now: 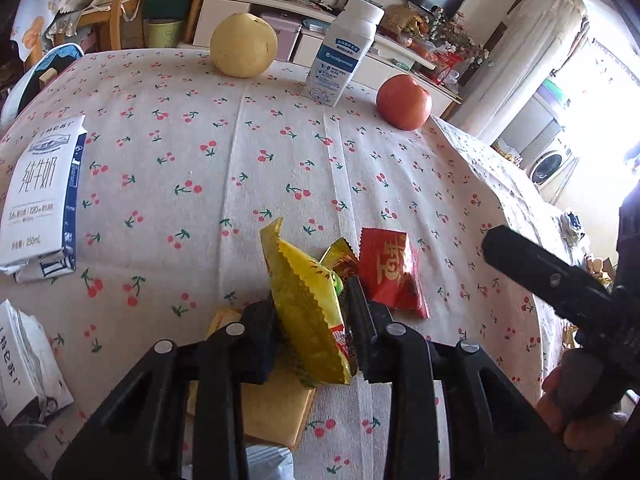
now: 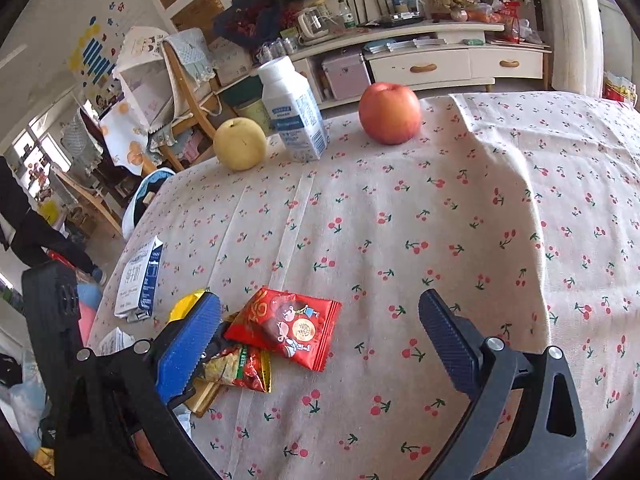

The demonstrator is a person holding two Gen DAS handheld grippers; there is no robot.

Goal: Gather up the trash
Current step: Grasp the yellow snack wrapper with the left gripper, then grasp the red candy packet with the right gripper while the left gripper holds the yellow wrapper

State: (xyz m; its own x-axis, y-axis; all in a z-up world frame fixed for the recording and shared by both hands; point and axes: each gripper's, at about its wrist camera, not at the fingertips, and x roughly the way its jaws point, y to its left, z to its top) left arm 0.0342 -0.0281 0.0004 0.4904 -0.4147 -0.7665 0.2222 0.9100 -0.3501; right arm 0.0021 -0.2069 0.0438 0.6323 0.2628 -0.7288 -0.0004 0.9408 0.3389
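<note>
Trash on the cherry-print worktop (image 1: 280, 168) took several forms, and one piece was already taken up: the left tongs (image 1: 310, 320) were clenched on a yellow snack wrapper (image 1: 308, 304), its crinkled foil standing up between the two black fingers. Just beyond their tips, slightly to the right, lay a red candy packet (image 1: 390, 272), with a small crumpled gold-and-red wrapper (image 1: 338, 258) touching the yellow one. Under the left tongs sat a flat tan cardboard piece (image 1: 276, 408). Off to their left lay two flattened milk cartons (image 1: 42, 196), the nearer one (image 1: 24, 368) partly cut off by the frame.

The right tongs (image 2: 320, 344) stood released, jaws wide apart, with the red candy packet (image 2: 286, 326) lying between them and nearer the blue left finger (image 2: 188, 348).

The chief risk I judged was the foil slipping: the wrapper was thin and glossy, gripped along a narrow strip, so a quick swing could let it slide out. The right tongs might pinch the tablecloth together with the red packet if they closed low, dragging the cloth. That drag could tip the upright white bottle (image 2: 294, 112) or roll the apple (image 2: 390, 114) and pear (image 2: 240, 144) at the far edge. The two tongs were close together and could knock each other.
</note>
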